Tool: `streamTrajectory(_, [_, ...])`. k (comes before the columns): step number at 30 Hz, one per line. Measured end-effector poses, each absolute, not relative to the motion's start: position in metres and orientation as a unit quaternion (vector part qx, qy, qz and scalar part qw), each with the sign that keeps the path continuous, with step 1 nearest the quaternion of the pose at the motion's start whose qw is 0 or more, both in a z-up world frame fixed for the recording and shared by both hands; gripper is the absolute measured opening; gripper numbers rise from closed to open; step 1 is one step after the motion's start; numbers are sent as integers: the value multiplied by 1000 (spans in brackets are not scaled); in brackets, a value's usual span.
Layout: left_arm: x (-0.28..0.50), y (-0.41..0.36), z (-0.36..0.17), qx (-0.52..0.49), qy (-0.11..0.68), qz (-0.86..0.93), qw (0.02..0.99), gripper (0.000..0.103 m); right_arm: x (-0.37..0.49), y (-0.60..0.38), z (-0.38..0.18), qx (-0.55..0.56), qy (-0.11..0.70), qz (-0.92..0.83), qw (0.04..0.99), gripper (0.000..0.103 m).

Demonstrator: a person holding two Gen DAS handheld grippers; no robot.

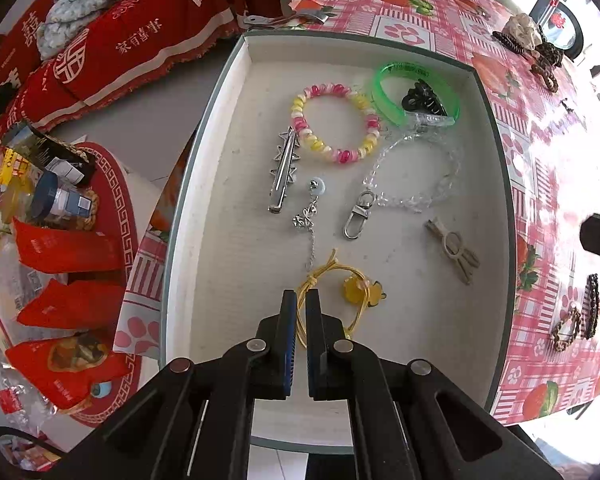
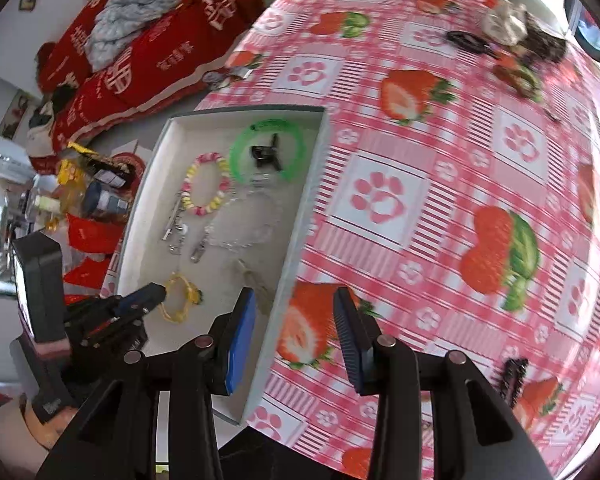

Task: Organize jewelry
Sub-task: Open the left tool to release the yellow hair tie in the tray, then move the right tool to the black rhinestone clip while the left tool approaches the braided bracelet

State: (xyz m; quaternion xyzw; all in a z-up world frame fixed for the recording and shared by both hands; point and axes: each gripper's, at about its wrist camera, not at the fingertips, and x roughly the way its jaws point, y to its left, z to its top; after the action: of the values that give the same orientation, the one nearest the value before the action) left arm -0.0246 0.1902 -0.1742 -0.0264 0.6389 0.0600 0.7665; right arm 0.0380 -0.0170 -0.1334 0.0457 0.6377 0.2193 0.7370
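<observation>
Jewelry lies loose in a shallow white tray (image 1: 236, 128) set on the bench, which wears a pink strawberry-and-paw-print cloth (image 2: 440, 208). Inside the tray: a pink-and-yellow bead bracelet (image 1: 334, 122), a green bangle (image 1: 416, 92) with a black hair clip (image 1: 422, 100) resting inside it, a clear bead chain with a metal clasp (image 1: 412, 184), a silver star barrette (image 1: 284, 170), a small silver pendant chain (image 1: 310, 216), a beige clip (image 1: 454, 250) and a yellow elastic hair tie with a charm (image 1: 340, 294). Left claw (image 1: 301, 300) sits low over the tray's near end, jaws nearly pressed together, pinching the yellow cord of the hair tie between its blue pads. Right claw (image 2: 296, 300) hangs spread wide, one finger over the tray's edge, the other over the cloth, holding nothing. More dark hair pieces (image 1: 580, 312) lie on the cloth outside the tray, well apart from it. Red cushions (image 1: 112, 40) show beyond the bench.
</observation>
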Motion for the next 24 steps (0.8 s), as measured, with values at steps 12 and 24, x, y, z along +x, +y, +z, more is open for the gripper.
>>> streamTrajectory(12, [-25, 192, -156, -38, 629, 50, 775, 10, 25, -71, -134, 72, 650, 159, 740, 43])
streamTrajectory(24, [-19, 179, -150, 0, 609, 39, 792, 103, 8, -115, -137, 95, 657, 100, 741, 63])
